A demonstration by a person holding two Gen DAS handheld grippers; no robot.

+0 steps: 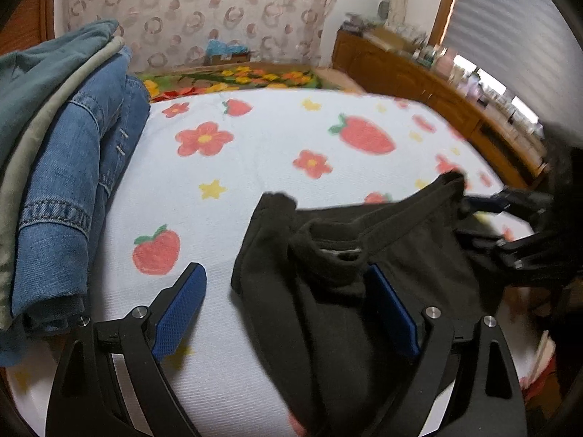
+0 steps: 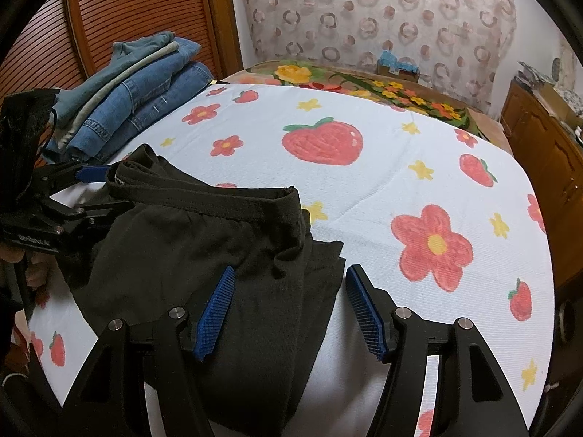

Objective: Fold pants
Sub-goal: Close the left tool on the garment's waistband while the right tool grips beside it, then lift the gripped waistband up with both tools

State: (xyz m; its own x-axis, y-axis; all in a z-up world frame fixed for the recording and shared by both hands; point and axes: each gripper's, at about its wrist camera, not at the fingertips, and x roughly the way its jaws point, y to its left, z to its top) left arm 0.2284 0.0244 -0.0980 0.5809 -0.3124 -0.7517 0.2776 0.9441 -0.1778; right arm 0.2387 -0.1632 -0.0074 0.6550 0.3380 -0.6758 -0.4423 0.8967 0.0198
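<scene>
2 tools are spread wide over the black pants (image 2: pixel 204 255), which lie bunched on the bed's strawberry sheet (image 2: pixel 364 196), nothing gripped. At far left, folded jeans (image 1: pixel 73 189) are stacked. The left tool (image 1: pixel 288 306) is best closed on the waistband (image 2: pixel 218 196) corner, the right tool (image 2: pixel 288 313) on the leg edge, then both drawn taut. The pant hems are cut off below; dark folds are hard to separate.

The black pants (image 2: pixel 204 240) are soft matt cloth with a thick waistband. The bedcover (image 2: pixel 364 196) is finely ribbed printed fabric. Both grippers' pads (image 2: pixel 215 313) are blue, ridged plastic on matt black arms with shiny metal pins. Denim jeans (image 1: pixel 73 167) at the bed's corner look coarse and faded. The cabinet (image 1: pixel 419 80) is glossy wood.
</scene>
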